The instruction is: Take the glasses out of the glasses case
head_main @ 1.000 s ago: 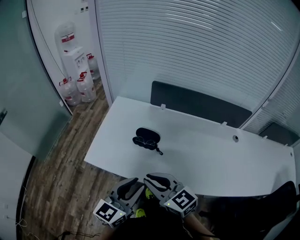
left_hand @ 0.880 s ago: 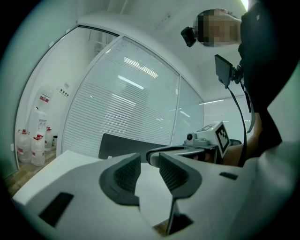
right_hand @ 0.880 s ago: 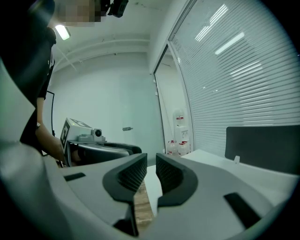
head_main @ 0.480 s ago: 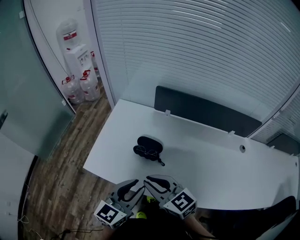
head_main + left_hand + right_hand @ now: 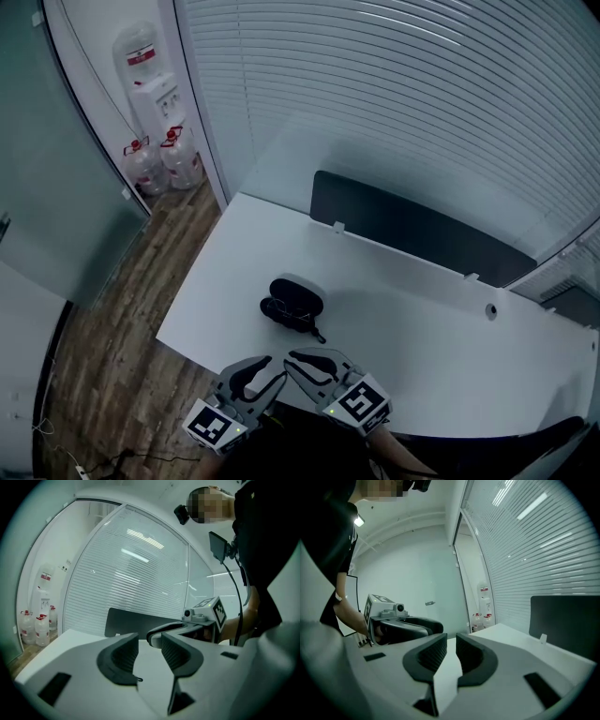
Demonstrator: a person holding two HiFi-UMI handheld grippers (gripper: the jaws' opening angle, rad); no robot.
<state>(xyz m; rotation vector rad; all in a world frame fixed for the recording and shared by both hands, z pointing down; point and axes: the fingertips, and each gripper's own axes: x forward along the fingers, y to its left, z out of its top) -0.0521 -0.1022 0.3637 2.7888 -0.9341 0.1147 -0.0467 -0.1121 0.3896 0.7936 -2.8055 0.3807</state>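
Far off to the left of the left claw, past the end of the table, big water jugs (image 5: pixel 141 164) stand on the wood floor (image 5: pixel 103 319). A white water machine (image 5: pixel 155 94) is next to them.

The left claw (image 5: pixel 260 372) is held low at the near edge of the white table (image 5: pixel 422 328) and points out over it. Its jaws have just been opening, and they stand wide apart. Nothing is between them, only bare table top seen through the gap.

The black glasses case (image 5: pixel 296 292) lies on the table out in front of both claws. It is a bit past their tips and touches neither one. It looks open, with its lid up on the far side. A thin shape like the glasses (image 5: pixel 284 312) seems to lie in the half nearer the claws, but it is too small to be sure. A short black cord (image 5: pixel 318 331) sticks out of the case toward the right claw.

The right claw (image 5: pixel 302 360) is just beside the left one, and their tips are close together. Its jaws are only a little apart, with a thin gap and nothing in it.

Far beyond the claws, behind the case, a dark panel (image 5: pixel 412 225) stands along the table's back edge. White blinds (image 5: pixel 394 94) hang behind it. Off to the right of the right claw there is a small round hole (image 5: pixel 490 310) in the table top.
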